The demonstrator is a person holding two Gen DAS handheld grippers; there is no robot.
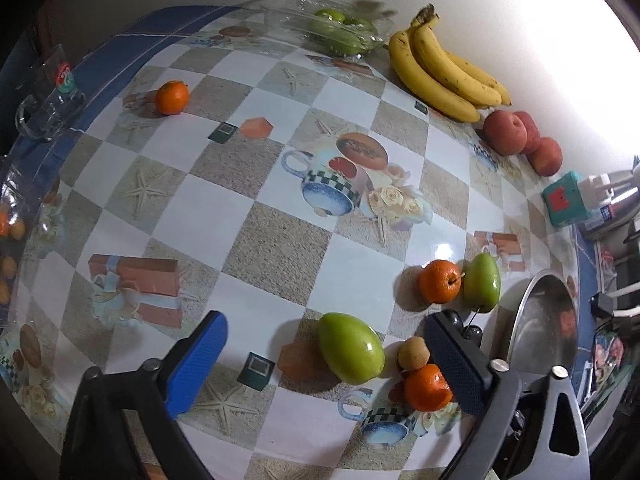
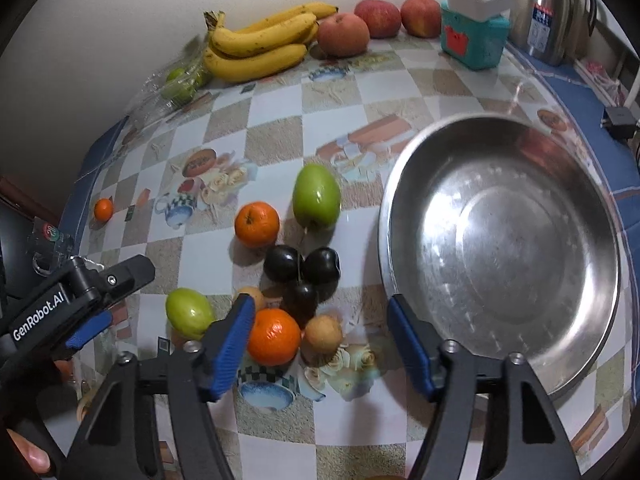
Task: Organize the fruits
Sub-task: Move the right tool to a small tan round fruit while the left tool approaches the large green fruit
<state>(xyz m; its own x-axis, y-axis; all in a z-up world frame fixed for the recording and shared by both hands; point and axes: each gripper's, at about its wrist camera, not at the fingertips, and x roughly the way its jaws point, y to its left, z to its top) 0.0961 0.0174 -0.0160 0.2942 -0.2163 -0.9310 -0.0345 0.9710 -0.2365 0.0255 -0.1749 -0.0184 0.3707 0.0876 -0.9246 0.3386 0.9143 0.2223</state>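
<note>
Loose fruit lies on a patterned tablecloth. In the right wrist view a steel bowl [image 2: 500, 232] sits empty at right. Left of it lie a tangerine [image 2: 273, 336], a brown longan [image 2: 322, 334], dark plums [image 2: 303, 268], another tangerine [image 2: 256, 224], a green fruit [image 2: 316, 196] and a smaller green fruit [image 2: 189, 313]. My right gripper [image 2: 320, 344] is open just above the near tangerine and longan. My left gripper [image 1: 324, 364] is open, with a green fruit [image 1: 352, 347] between its fingers. The left gripper also shows in the right wrist view [image 2: 104, 300].
Bananas [image 2: 260, 42] and three peaches [image 2: 344, 34] line the back wall. A clear tray of green fruit [image 1: 340, 30] and a lone tangerine [image 1: 172, 97] lie far left. A teal box [image 2: 474, 36], a steel kettle [image 2: 544, 8] and a glass mug [image 1: 52, 92] stand at the edges.
</note>
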